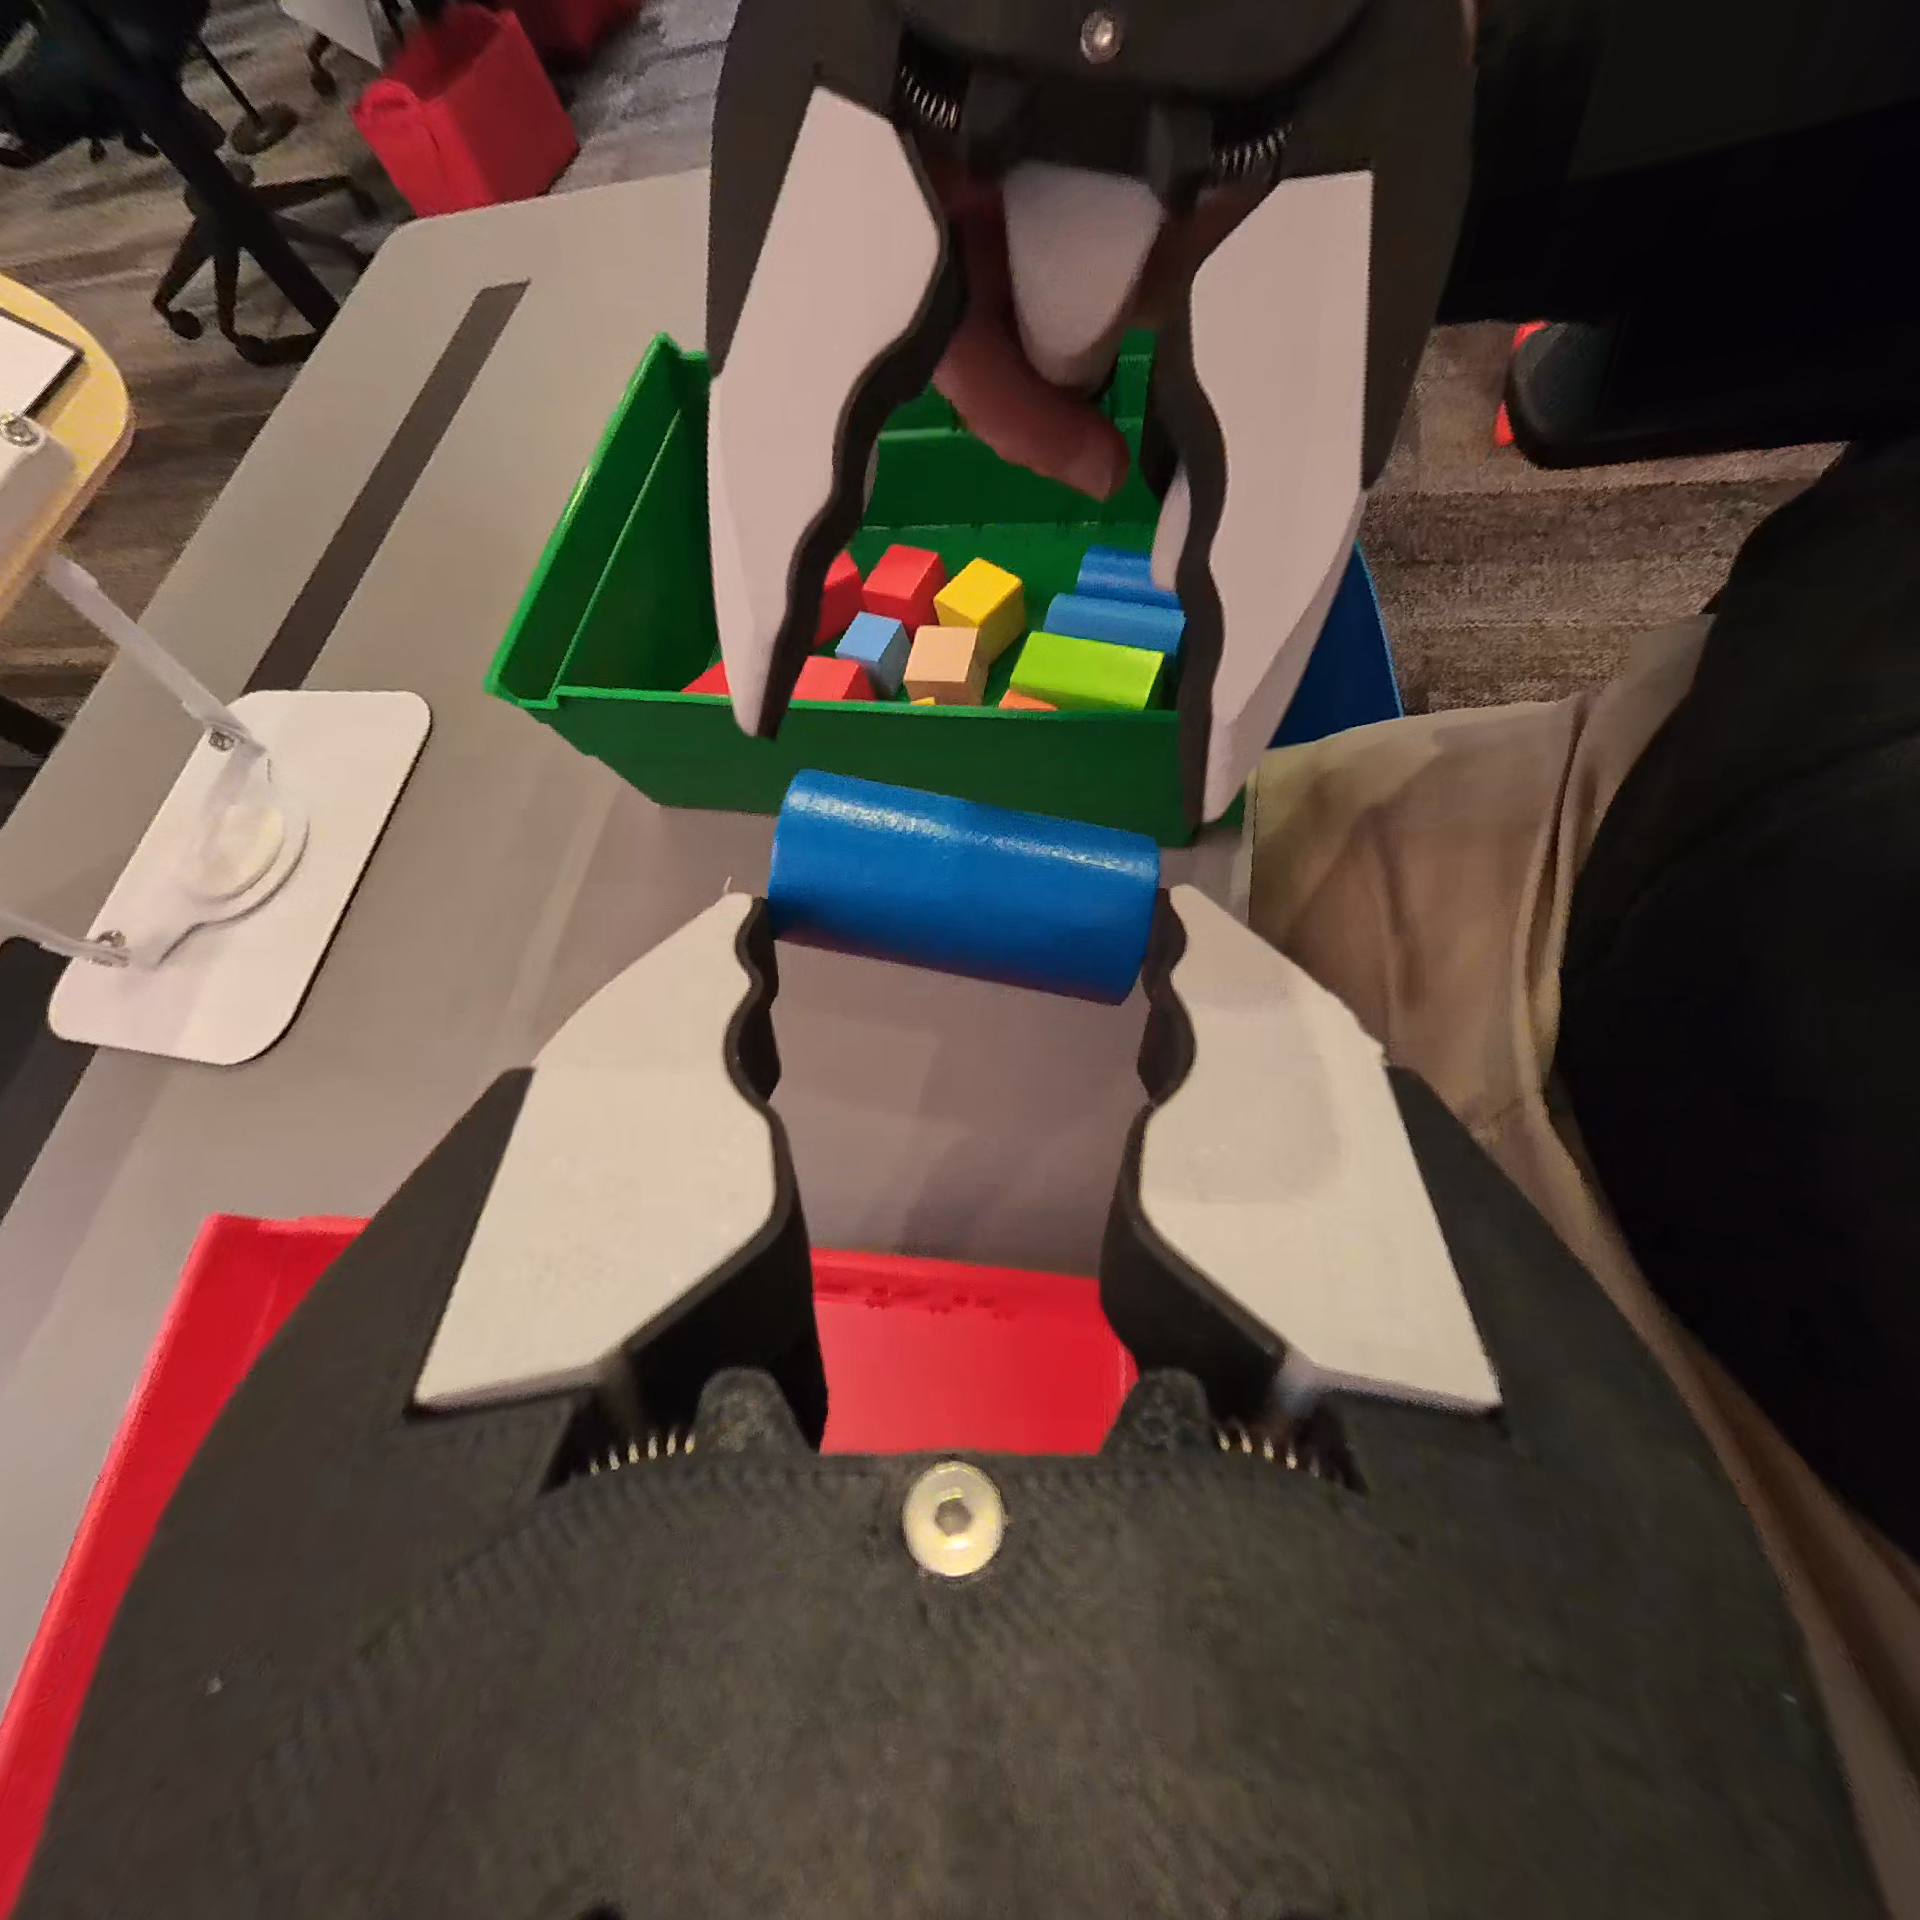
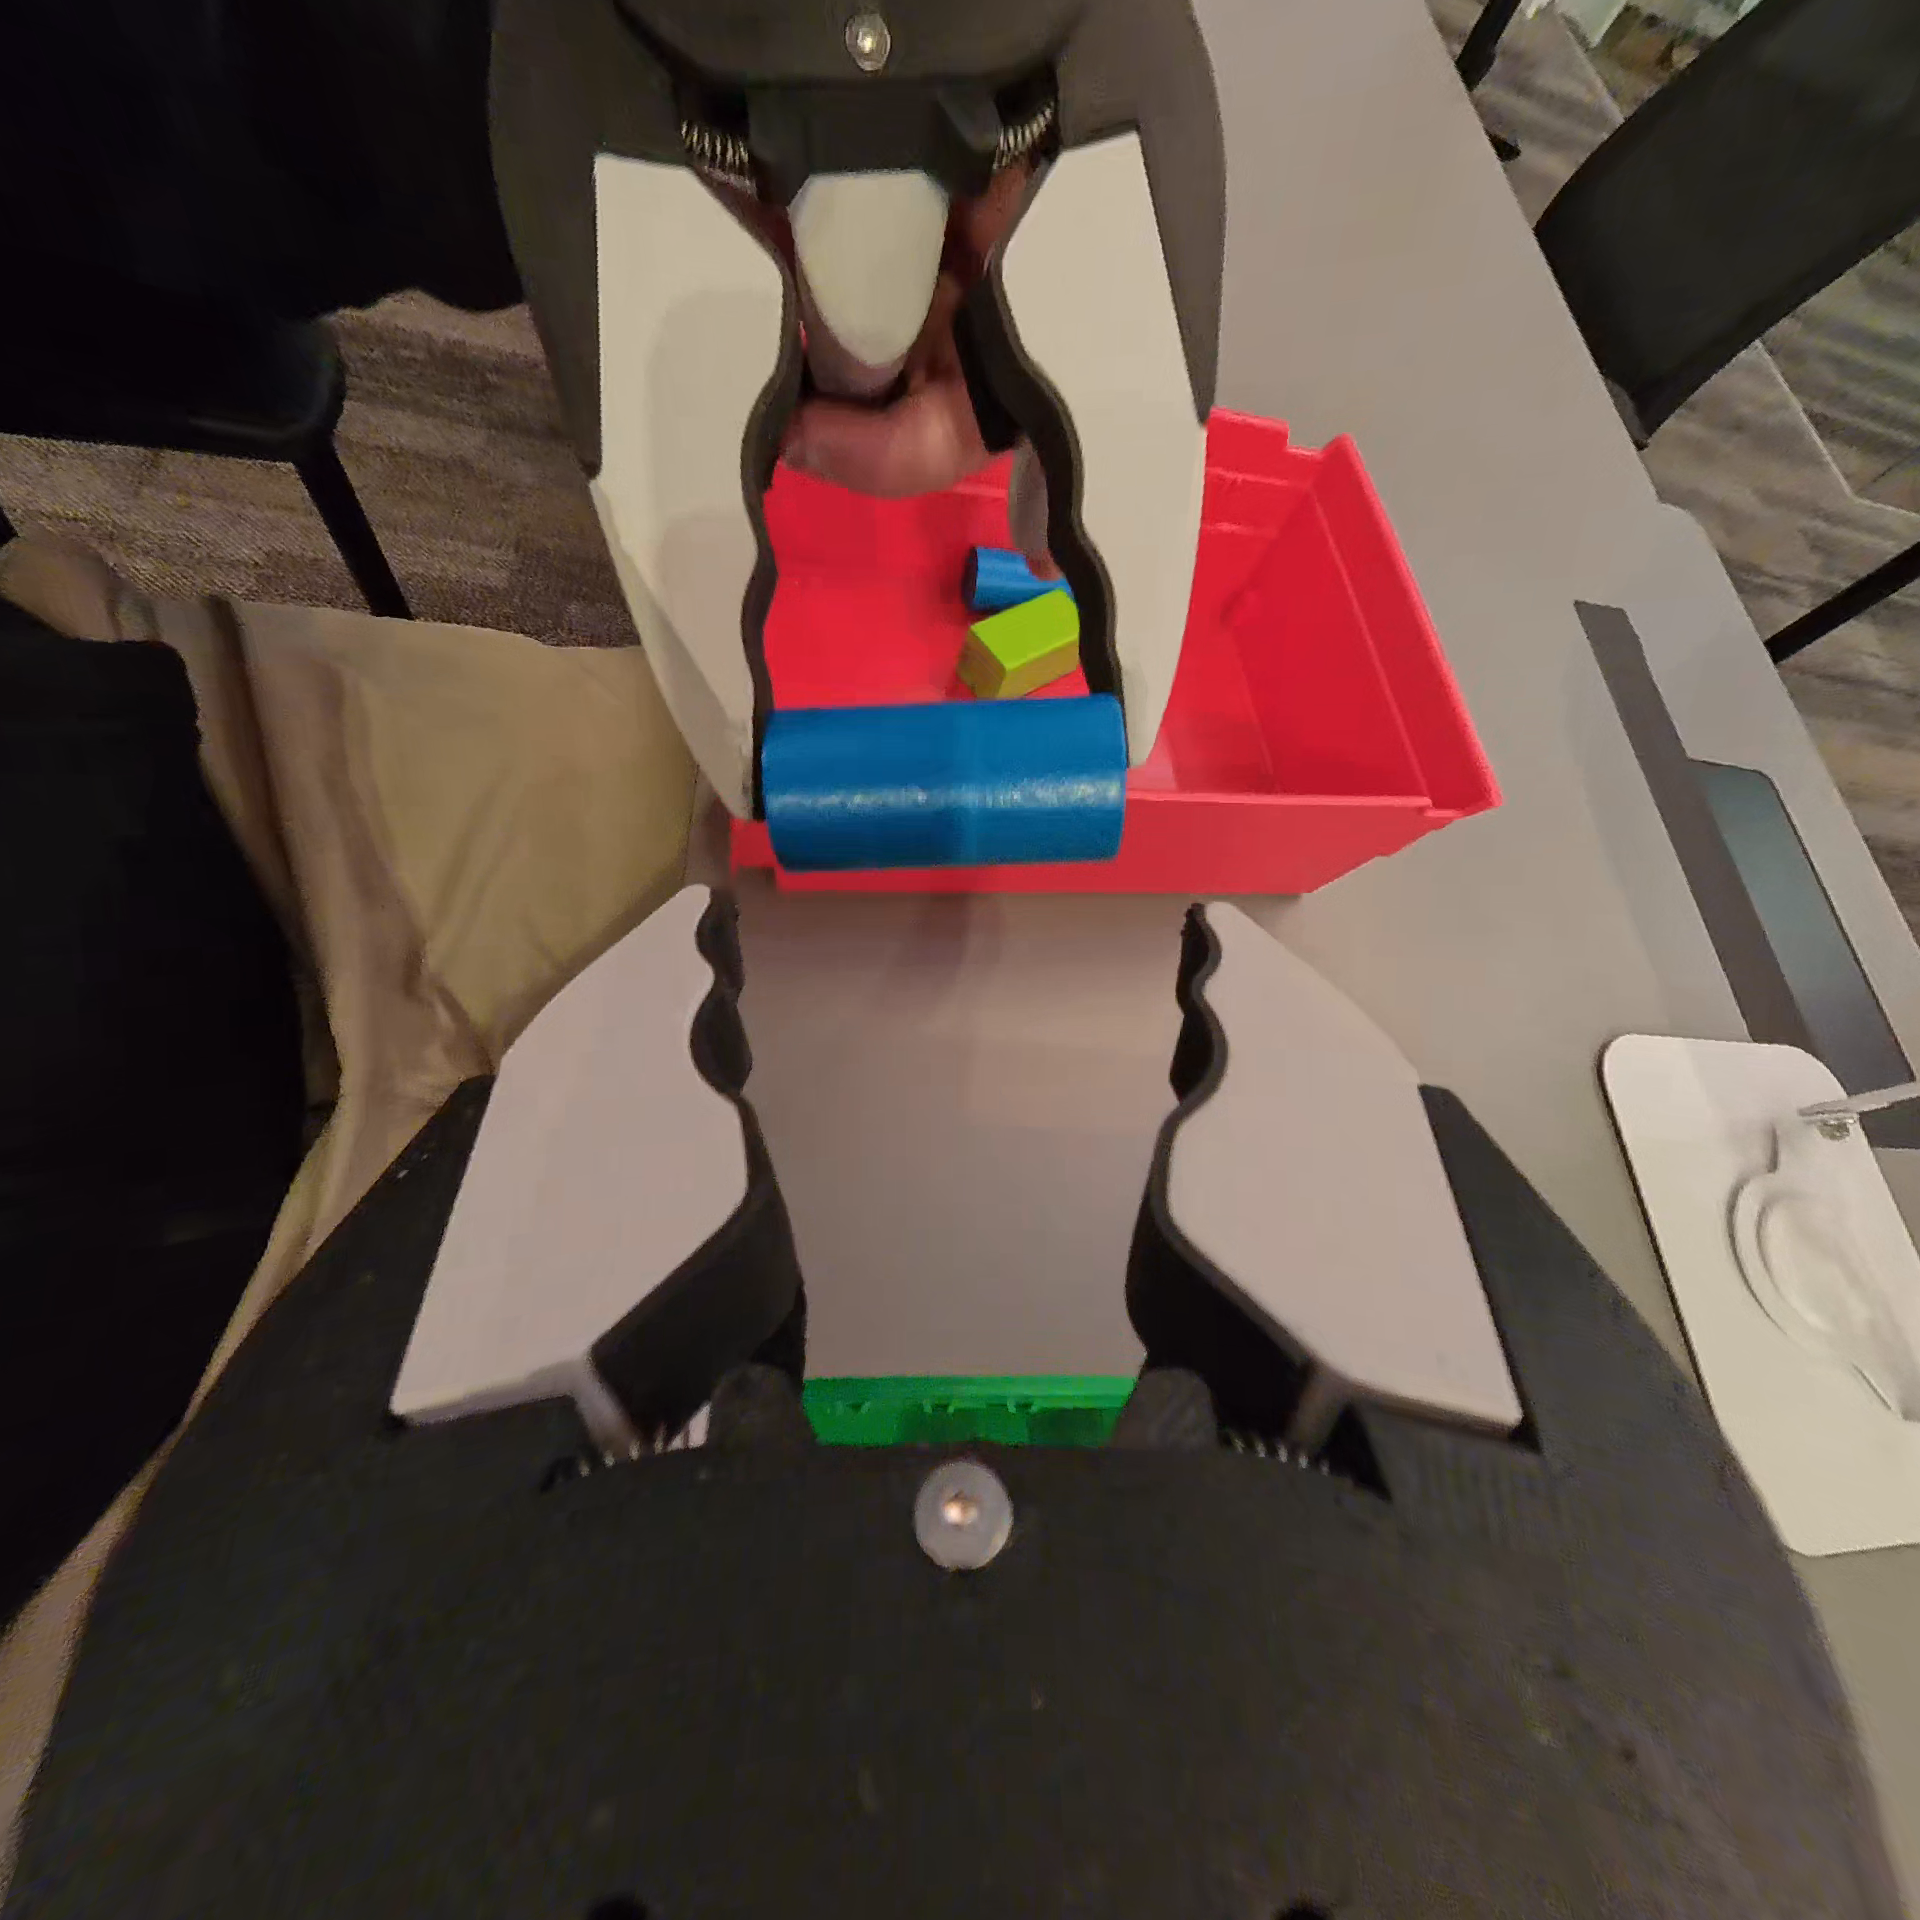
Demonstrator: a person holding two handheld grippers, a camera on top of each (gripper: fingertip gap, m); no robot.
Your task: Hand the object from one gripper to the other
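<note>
A blue cylinder (image 1: 966, 883) lies crosswise between the fingertips of my left gripper (image 1: 961, 920), which is shut on its two ends and holds it above the grey table. In the right wrist view the same cylinder (image 2: 935, 784) sits in the left gripper (image 2: 940, 774) facing me. My right gripper (image 2: 956, 920) is open and empty, its tips a short gap away from the cylinder. In the left wrist view the right gripper (image 1: 987, 764) points at me just beyond the cylinder, jaws spread wider than its length.
A green bin (image 1: 675, 748) holds several coloured blocks, with a blue bin (image 1: 1340, 665) behind it. A red bin (image 2: 1351, 675) holds a small blue cylinder (image 2: 997, 577) and a green block (image 2: 1023, 649). A white stand base (image 1: 239, 873) is on the table. A person's beige trousers (image 1: 1455, 883) are at the table edge. Only a small space, under 4 cm, lies between the two pairs of fingers.
</note>
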